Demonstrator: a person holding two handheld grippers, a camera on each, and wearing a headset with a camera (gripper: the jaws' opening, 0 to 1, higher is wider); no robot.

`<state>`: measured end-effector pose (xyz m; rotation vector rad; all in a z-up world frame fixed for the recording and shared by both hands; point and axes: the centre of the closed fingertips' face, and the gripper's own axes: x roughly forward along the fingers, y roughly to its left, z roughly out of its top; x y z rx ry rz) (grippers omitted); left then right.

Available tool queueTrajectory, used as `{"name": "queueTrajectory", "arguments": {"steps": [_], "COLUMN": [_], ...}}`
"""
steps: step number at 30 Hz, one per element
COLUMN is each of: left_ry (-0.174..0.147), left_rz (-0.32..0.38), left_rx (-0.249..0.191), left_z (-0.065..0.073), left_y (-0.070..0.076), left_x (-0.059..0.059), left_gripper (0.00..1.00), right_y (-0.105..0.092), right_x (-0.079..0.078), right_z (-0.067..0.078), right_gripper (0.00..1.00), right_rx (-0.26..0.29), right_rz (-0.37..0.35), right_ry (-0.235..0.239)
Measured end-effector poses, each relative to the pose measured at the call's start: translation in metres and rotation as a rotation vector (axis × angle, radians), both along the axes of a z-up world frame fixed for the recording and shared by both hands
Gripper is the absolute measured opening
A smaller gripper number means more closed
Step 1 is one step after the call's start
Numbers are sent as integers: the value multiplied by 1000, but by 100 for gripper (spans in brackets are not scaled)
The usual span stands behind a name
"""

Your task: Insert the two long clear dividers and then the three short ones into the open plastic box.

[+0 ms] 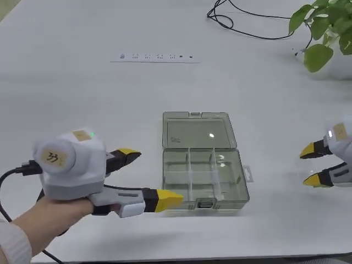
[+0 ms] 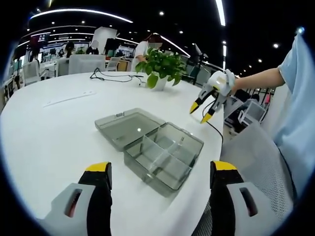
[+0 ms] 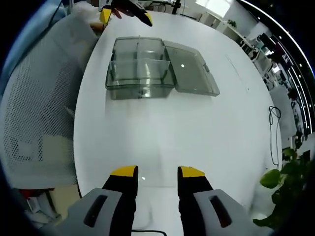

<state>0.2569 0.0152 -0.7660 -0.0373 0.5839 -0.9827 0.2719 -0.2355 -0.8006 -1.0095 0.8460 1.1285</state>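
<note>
One sticker (image 1: 53, 158) reads "33" | left gripper (image 1: 153, 176) gaping | plastic box (image 1: 198, 135) open

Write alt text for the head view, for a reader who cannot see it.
An open clear plastic box sits on a white table, lid flat behind it, clear dividers in its base. The left gripper and the right gripper flank it, jaws open and empty. A power strip and plant lie beyond.

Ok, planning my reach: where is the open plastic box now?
In the head view, the plastic box sits near the front edge of the table, between the left gripper and right gripper.
</note>
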Motion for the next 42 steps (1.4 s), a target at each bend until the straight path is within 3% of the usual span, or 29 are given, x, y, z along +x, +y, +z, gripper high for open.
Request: {"name": "queueTrajectory", "arguments": {"steps": [10,12,13,27,33,42], "left_ry": [99,163,178,286,336,408], "left_rz": [25,23,26,13,49,96], "left_rx": [-85,-129,-131,-176,-227,-259], "left_z": [10,12,12,15,19,15], "left_y": [-20,-28,-29,-58,-66,-65], "left_x": [13,13,14,16,19,18], "left_gripper": [73,72,70,61,51,30], "right_y": [48,54,62,138,160,186], "right_x": [7,10,11,16,12,4], "right_z": [26,28,30,50,54,50], "right_gripper": [33,33,33,33,33,32], "right_rx": [66,73,85,157,156,154], "right_rz": [45,52,63,171,220,268], "right_ry": [-102,-111,-123,-195,-220,-233]}}
